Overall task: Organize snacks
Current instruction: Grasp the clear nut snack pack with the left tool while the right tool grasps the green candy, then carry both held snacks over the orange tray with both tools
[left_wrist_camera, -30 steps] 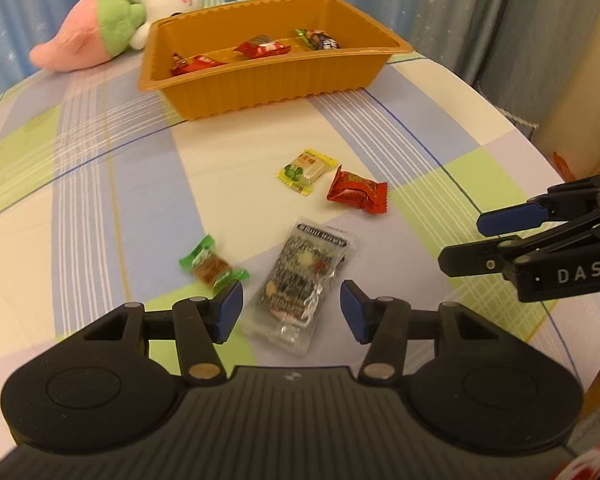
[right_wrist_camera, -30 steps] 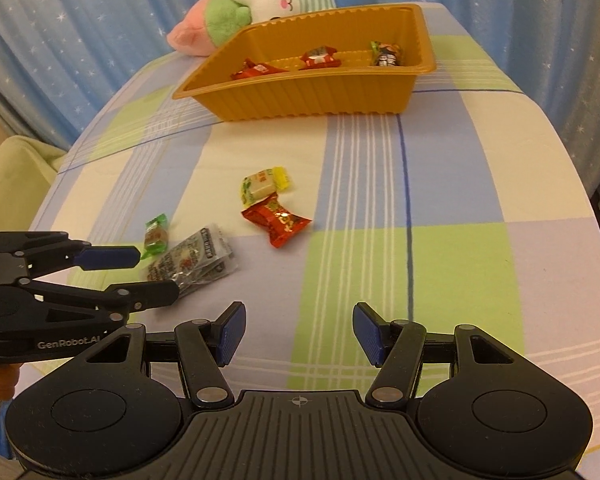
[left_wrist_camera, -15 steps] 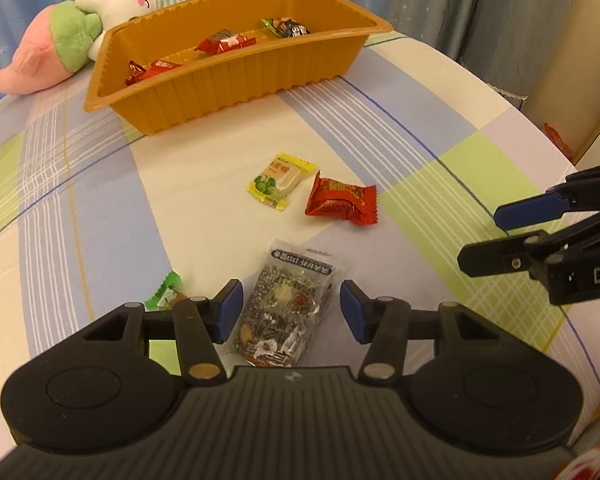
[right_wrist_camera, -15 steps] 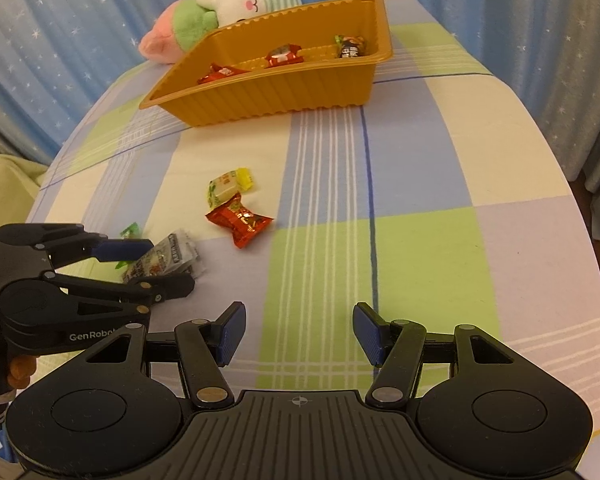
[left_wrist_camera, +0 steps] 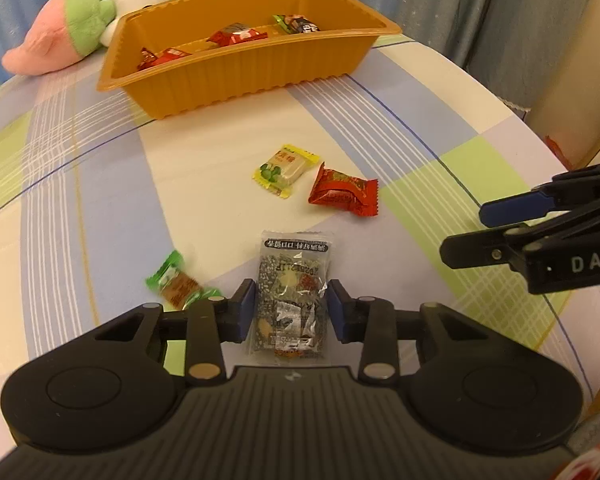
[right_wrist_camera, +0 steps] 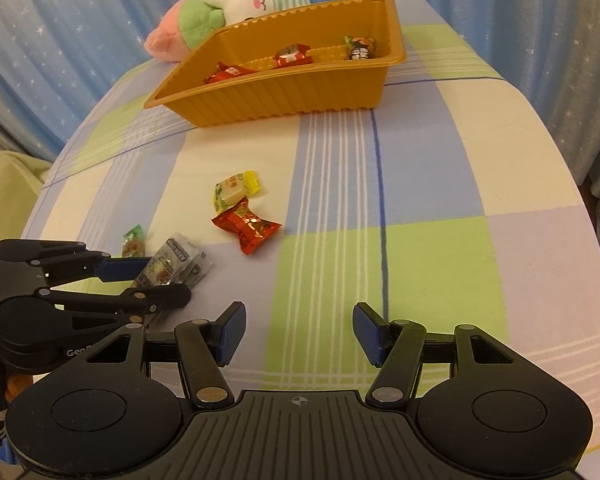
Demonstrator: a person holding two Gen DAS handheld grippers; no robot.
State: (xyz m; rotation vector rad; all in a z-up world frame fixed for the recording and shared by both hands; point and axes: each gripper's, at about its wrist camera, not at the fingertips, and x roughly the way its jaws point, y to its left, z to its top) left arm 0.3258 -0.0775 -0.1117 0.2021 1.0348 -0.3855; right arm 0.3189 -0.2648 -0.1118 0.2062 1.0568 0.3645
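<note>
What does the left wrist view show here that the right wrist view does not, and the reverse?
Only the left wrist view: the left gripper head-on, its jaws closing with the clear packet between the pads, and the whole green candy beside it.

Only the right wrist view: the right gripper head-on, open over bare cloth, and the left gripper's side profile.

Both: the orange tray holding three snacks, the plush toy behind it, the yellow candy and red candy on the checked tablecloth.
</note>
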